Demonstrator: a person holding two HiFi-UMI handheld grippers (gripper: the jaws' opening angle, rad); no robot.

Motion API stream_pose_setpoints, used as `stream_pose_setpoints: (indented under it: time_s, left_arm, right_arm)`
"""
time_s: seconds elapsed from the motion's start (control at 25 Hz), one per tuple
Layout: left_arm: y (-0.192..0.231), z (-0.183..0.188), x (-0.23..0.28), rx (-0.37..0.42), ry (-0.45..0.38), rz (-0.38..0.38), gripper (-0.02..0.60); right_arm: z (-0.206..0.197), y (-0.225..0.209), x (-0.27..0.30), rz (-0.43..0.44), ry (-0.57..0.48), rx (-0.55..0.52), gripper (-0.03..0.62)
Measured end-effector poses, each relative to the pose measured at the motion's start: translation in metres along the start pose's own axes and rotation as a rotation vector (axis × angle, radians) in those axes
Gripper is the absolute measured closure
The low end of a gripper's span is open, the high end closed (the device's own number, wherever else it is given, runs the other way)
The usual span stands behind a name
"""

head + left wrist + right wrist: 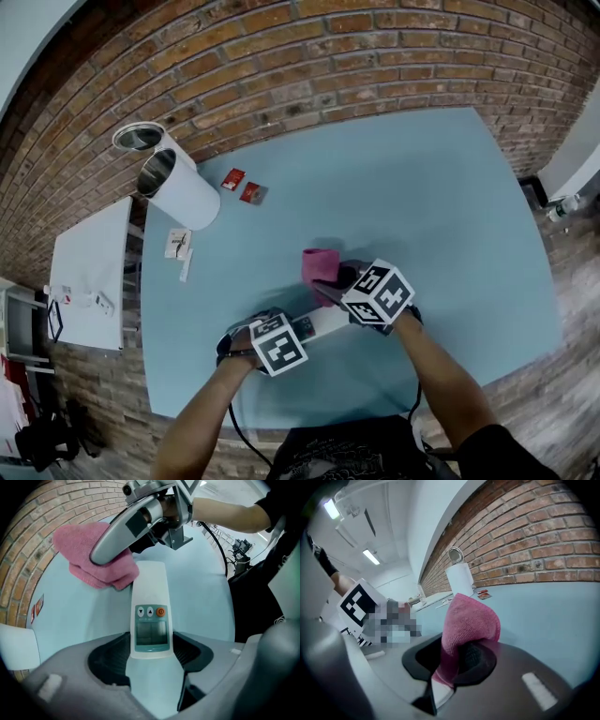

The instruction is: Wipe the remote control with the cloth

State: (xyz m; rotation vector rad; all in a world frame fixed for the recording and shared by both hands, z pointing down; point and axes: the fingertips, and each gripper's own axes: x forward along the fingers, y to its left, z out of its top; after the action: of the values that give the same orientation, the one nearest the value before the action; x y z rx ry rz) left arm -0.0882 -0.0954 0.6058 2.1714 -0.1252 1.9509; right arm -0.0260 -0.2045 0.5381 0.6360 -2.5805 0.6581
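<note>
Left gripper (151, 652) clamped one white remote (150, 602), grey screen, orange button, right gripper (459, 660) pinched one pink cloth (471, 618)

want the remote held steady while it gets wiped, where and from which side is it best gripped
Across its narrow width, at the end with the display, coming straight down from above. The remote control lies flat on the table, and its long straight sides suit the pads. The left hand-held gripper grips it so, leaving the far end free for the cloth.
</note>
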Motion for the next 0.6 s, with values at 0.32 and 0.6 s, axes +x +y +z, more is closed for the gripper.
stream_pose_setpoints:
  time_s: [0.32, 0.6]
  left_arm:
    - [0.0, -0.001, 0.0, 0.003, -0.015, 0.001, 0.302]
    - [0.003, -0.001, -0.004, -0.012, -0.11, 0.013, 0.308]
  right_arm:
    - [-0.008, -0.024, -0.027, -0.09, -0.053, 0.078, 0.53]
    - [-0.011, -0.023, -0.068, -0.222, -0.179, 0.18, 0.53]
